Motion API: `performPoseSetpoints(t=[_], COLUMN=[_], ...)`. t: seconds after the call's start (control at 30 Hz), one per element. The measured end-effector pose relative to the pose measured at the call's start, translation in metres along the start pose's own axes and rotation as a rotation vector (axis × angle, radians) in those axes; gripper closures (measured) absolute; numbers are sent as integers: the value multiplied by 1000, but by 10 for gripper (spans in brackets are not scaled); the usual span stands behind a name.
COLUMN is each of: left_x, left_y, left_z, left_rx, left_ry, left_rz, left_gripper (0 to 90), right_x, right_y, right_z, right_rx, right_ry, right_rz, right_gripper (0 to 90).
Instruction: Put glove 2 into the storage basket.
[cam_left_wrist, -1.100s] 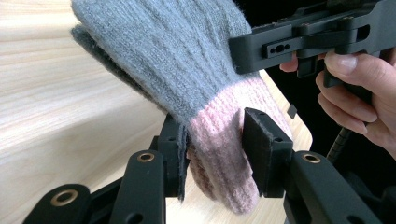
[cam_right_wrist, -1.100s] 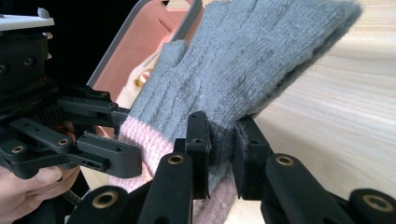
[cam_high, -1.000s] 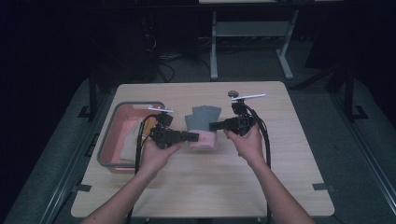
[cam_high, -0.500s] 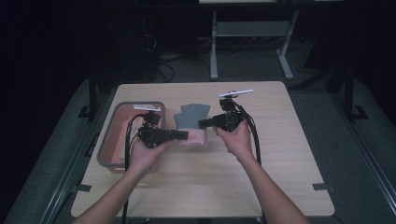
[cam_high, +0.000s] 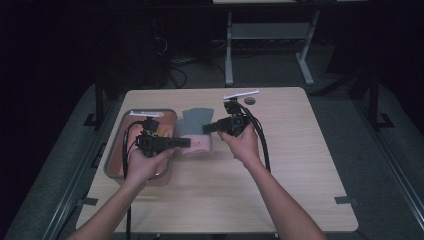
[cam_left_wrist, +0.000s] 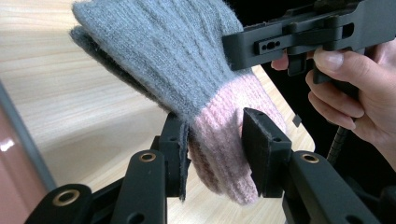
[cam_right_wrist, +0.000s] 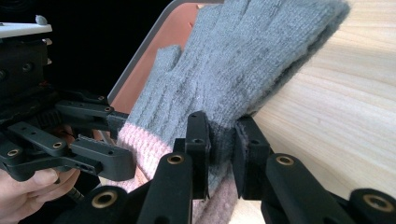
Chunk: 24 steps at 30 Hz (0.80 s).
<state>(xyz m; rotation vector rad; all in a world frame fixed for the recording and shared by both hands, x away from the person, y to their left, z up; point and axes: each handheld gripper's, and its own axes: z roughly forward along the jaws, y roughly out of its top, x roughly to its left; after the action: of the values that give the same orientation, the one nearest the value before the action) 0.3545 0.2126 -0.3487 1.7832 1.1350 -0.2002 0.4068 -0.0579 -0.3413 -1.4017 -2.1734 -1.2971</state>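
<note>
A knitted glove (cam_high: 194, 121), grey with a pink cuff (cam_high: 198, 145), is held between both grippers beside the tray. My left gripper (cam_high: 184, 142) is shut on the pink cuff (cam_left_wrist: 219, 140), one pad on each side. My right gripper (cam_high: 206, 128) is shut on the grey knit by the cuff's edge (cam_right_wrist: 224, 130). In the left gripper view the glove (cam_left_wrist: 173, 51) stretches away over the wood, with the right gripper (cam_left_wrist: 289, 42) and its hand beyond it. In the right gripper view the glove's fingers (cam_right_wrist: 243, 60) point toward the tray, and the left gripper (cam_right_wrist: 119, 137) is at the lower left.
A grey-rimmed tray (cam_high: 112, 150) with a reddish inside lies at the table's left, with something orange (cam_high: 162, 132) in it. A small round dark thing (cam_high: 249, 101) sits near the far edge. The wooden tabletop (cam_high: 300, 165) stretches out to the right and front.
Both hands have carried the glove to the left, toward the tray. Each gripper keeps its hold on the glove.
</note>
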Motion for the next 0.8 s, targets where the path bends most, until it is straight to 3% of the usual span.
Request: performPoseSetpoints(t=[0.8], left_x=[20], left_y=[2], left_z=[-38], left_rx=[-41], left_ry=[39], left_rz=[-36], left_gripper=[621], right_x=[26], right_y=[20], right_z=[33], right_rx=[-5], right_ry=[35], right_rz=[-13], right_gripper=[778])
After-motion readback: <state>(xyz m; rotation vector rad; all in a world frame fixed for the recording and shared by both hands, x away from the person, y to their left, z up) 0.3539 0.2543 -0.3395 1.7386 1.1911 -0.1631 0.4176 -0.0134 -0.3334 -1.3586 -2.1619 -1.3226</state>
